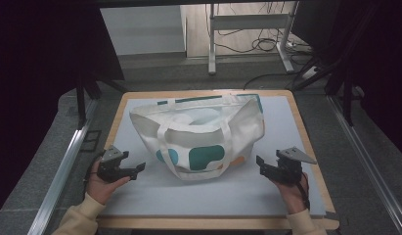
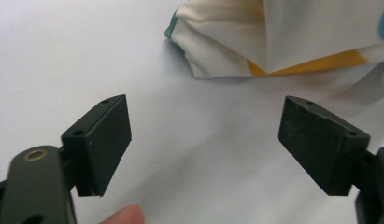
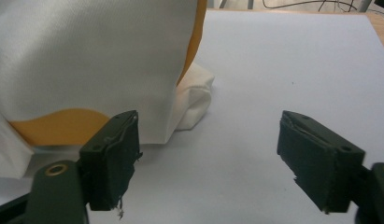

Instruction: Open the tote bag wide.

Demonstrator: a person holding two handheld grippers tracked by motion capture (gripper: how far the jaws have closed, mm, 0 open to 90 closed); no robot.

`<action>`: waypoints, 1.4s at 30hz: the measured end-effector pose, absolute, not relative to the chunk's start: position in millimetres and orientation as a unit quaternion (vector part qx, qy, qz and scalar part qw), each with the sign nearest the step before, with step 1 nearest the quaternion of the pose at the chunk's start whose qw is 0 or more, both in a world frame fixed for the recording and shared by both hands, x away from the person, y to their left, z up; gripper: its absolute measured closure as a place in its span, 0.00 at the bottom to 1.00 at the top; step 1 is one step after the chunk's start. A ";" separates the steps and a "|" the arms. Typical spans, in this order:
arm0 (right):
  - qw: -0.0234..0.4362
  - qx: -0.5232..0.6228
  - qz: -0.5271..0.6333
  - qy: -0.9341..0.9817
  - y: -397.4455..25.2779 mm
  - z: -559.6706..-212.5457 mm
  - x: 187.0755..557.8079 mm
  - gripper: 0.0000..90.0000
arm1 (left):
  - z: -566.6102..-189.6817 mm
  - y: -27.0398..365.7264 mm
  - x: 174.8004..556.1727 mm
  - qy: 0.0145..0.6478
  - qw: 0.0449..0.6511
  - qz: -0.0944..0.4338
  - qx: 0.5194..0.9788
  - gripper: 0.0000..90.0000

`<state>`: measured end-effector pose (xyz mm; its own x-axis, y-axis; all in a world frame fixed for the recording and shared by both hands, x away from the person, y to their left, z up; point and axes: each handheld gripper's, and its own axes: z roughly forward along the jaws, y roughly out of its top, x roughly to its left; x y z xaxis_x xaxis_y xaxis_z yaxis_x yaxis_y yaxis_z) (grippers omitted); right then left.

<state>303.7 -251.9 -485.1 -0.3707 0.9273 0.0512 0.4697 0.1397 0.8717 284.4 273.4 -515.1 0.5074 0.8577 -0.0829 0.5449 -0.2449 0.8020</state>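
L claw [image 1: 138, 169] & R claw [image 1: 261, 164] wide apart, empty, beside tote bag [image 1: 201, 134]

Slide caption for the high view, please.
Two open grippers, left and right, flank a white tote bag on the table.

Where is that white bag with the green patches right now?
In the high view the tote bag stands open at the middle of the grey mat, between the left gripper and right gripper.

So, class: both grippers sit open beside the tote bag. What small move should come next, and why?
Probably bring the left gripper in toward the bag. Its jaws stand wide apart and hold nothing, and the bag's near corner lies just ahead of them on the mat. The right gripper is open too.
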 end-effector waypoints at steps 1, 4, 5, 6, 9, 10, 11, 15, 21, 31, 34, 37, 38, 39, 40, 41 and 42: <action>0.265 0.494 0.431 0.707 -251.9 -485.1 303.7 0.25 | -515.1 273.4 284.4 0.458 0.410 0.191 0.765 0.21; 0.263 0.491 0.436 0.707 -254.9 -489.2 304.8 0.30 | -512.9 274.5 284.1 0.451 0.427 0.188 0.761 0.25; 0.259 0.491 0.436 0.708 -255.9 -491.1 304.0 0.31 | -512.0 274.3 284.7 0.446 0.432 0.190 0.760 0.26; 0.255 0.493 0.436 0.708 -256.9 -492.4 303.4 0.33 | -512.0 274.3 284.7 0.446 0.432 0.190 0.760 0.30; 0.252 0.493 0.436 0.709 -259.4 -493.2 302.8 0.39 | -510.8 274.3 284.4 0.439 0.437 0.183 0.764 0.40; 0.243 0.492 0.444 0.708 -261.7 -493.5 301.8 0.47 | -510.3 275.0 282.9 0.441 0.438 0.180 0.763 0.46; 0.243 0.492 0.444 0.708 -261.7 -493.5 301.8 0.47 | -509.7 275.7 281.8 0.443 0.440 0.178 0.761 0.46; 0.234 0.493 0.449 0.707 -264.3 -493.0 296.7 0.67 | -502.2 282.4 275.0 0.443 0.465 0.156 0.751 0.81; 0.247 0.478 0.459 0.707 -265.5 -481.6 288.2 0.92 | -489.9 284.3 263.1 0.426 0.485 0.154 0.748 0.98; 0.239 0.448 0.480 0.715 -253.4 -450.5 296.6 0.99 | -443.5 272.2 258.1 0.406 0.515 0.169 0.736 1.00; 0.232 0.431 0.497 0.716 -246.2 -427.7 299.5 0.99 | -425.4 275.0 256.7 0.400 0.530 0.168 0.729 1.00; 0.237 0.416 0.506 0.718 -240.1 -409.4 300.9 0.99 | -401.2 276.2 256.2 0.387 0.541 0.183 0.724 1.00; 0.238 0.411 0.509 0.718 -237.6 -403.2 301.7 0.99 | -392.2 275.4 258.9 0.383 0.545 0.184 0.722 1.00; 0.238 0.402 0.510 0.722 -233.5 -393.1 304.1 0.99 | -385.8 274.0 262.2 0.381 0.546 0.185 0.722 1.00; 0.238 0.393 0.512 0.726 -225.9 -379.2 310.4 0.99 | -380.1 272.3 266.4 0.380 0.548 0.186 0.722 1.00; 0.238 0.393 0.512 0.726 -225.9 -379.2 310.4 0.99 | -376.4 270.9 270.4 0.380 0.549 0.183 0.722 1.00; 0.234 0.392 0.515 0.725 -222.9 -374.5 313.4 0.99 | -372.0 268.9 276.8 0.381 0.551 0.178 0.721 1.00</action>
<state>313.4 -222.9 -374.5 -0.5828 0.8101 0.0641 0.3278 0.1621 0.9307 276.8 268.9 -372.0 0.6463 0.7456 -0.1624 0.3530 -0.1034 0.9299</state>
